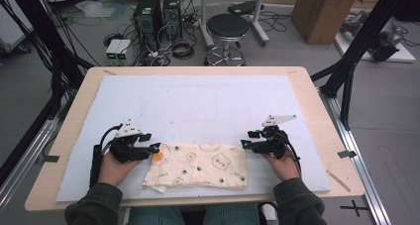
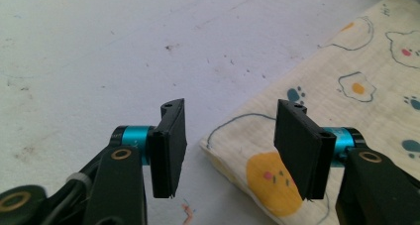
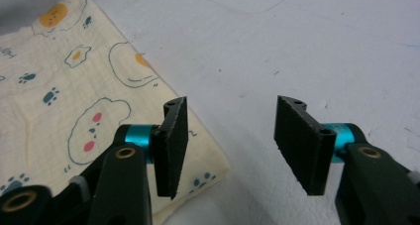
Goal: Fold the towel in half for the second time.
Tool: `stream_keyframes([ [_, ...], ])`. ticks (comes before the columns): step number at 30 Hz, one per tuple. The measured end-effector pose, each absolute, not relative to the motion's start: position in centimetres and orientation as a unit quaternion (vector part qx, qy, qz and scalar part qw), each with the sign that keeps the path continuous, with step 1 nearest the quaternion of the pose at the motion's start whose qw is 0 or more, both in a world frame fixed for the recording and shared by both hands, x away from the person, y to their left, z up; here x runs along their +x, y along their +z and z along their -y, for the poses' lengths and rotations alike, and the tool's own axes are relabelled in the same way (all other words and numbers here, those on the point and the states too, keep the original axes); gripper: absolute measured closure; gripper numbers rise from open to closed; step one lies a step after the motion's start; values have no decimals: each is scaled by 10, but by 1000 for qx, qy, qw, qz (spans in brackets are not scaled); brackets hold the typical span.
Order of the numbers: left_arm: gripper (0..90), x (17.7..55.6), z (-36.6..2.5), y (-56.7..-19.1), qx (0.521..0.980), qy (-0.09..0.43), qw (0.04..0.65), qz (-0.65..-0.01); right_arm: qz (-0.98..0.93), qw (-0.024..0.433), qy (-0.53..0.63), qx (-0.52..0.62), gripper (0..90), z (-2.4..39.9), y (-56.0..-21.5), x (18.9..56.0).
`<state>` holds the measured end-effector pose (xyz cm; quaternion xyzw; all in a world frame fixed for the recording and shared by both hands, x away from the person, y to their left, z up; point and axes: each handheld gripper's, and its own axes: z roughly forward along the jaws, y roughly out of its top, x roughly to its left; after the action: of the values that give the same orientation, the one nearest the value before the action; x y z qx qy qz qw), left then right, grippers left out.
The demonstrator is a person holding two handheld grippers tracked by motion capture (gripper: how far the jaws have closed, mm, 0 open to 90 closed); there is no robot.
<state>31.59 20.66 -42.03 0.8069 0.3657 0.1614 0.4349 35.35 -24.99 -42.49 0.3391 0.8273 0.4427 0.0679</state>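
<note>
Both tongs stand partly open with nothing gripped: the left tongs (image 2: 228, 145) straddle the left corner of the folded printed cloth (image 1: 198, 165), the right tongs (image 3: 230, 145) hang over its right corner. That cloth lies flat near the tabletop's (image 1: 317, 96) front edge, at its middle.

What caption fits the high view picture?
Two open grippers, left gripper and right gripper, flank a folded printed cloth.
</note>
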Motion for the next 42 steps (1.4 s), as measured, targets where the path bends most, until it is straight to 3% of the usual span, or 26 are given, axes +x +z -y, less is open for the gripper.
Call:
stream_keyframes([
  [19,556,336,-200,-440,822,120,393,-394,-847,11,406,342,647,246,-440,366],
  [25,613,334,-199,-440,825,121,392,-389,-858,12,393,330,679,241,-440,361],
  [33,805,329,-197,-439,836,113,390,-369,-863,15,391,320,843,241,-441,355],
  [42,840,328,-199,-435,829,124,394,-376,-863,10,399,310,862,239,-435,359],
])
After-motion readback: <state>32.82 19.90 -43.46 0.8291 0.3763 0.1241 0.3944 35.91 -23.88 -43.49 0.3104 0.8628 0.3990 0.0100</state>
